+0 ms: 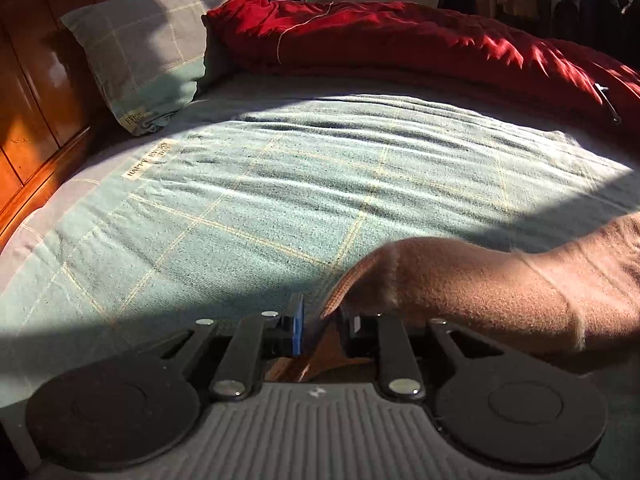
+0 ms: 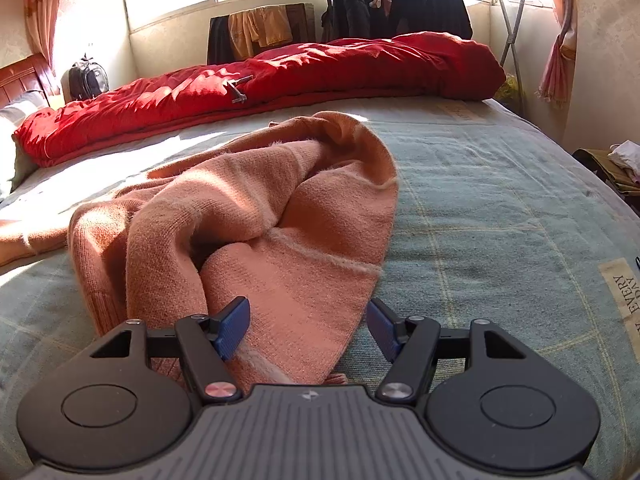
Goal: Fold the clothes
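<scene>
Left tongs (image 1: 320, 322) astride sweater (image 1: 480, 292) cuff.

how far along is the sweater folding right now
Nothing looks folded yet: the peach sweater lies bunched and twisted on the green bedsheet. In hand: a ribbed sleeve cuff sits between the fingers of the left hand-held gripper, jaws nearly closed. The right hand-held gripper is open, its fingers either side of the sweater's near edge. Left: spread it flat, then fold.

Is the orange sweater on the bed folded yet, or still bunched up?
Still bunched up. The orange sweater lies crumpled on the green bedsheet, its fabric heaped in loose rolls with no flat, squared layers.
</scene>
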Demonstrator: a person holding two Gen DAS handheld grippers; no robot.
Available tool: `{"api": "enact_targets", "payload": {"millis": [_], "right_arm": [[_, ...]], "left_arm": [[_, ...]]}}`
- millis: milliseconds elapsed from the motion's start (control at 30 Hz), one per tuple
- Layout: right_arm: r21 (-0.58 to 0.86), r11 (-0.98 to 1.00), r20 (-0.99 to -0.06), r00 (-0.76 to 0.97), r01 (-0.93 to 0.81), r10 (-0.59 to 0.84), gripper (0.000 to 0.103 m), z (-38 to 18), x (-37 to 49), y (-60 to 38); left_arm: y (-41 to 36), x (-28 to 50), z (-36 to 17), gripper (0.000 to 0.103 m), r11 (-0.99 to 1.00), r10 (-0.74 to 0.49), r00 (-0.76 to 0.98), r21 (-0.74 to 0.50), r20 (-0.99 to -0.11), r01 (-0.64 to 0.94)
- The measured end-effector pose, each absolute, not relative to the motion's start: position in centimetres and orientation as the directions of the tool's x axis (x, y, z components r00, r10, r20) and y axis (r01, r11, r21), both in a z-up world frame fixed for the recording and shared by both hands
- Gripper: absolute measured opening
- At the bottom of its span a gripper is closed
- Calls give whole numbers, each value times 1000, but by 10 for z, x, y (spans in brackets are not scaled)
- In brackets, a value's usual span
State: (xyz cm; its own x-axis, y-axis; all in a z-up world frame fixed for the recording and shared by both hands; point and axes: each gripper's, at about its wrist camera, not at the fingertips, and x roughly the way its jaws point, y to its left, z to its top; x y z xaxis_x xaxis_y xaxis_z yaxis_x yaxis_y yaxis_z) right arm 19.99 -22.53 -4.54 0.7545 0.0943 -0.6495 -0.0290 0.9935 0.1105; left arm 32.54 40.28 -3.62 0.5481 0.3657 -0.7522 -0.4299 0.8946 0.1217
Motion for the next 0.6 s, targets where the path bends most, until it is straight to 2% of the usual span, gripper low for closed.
{"api": "enact_targets", "payload": {"millis": [133,300,433,500,600], "right_arm": [[110,994,-650,754,-30,94,70,-46,199,-224],[113,993,-652,752,-31,97,71,-47,198,-222],[104,994,-650,754,-39,98,71,-45,197,-218],[104,994,-648,755,-43,100,72,-44,196,-216],[102,994,-648,755,-44,100,73,-43,197,-214]], "left_arm": [[419,314,-33,24,872,388,536,111,-750,-476],[433,300,-32,37,845,414,532,94,-738,-527],[446,291,-30,33,751,547,491,138,-678,-646],[456,285,-29,33,761,494,522,56,-695,-647],[457,283,-36,33,787,427,537,7,-727,-617]]}}
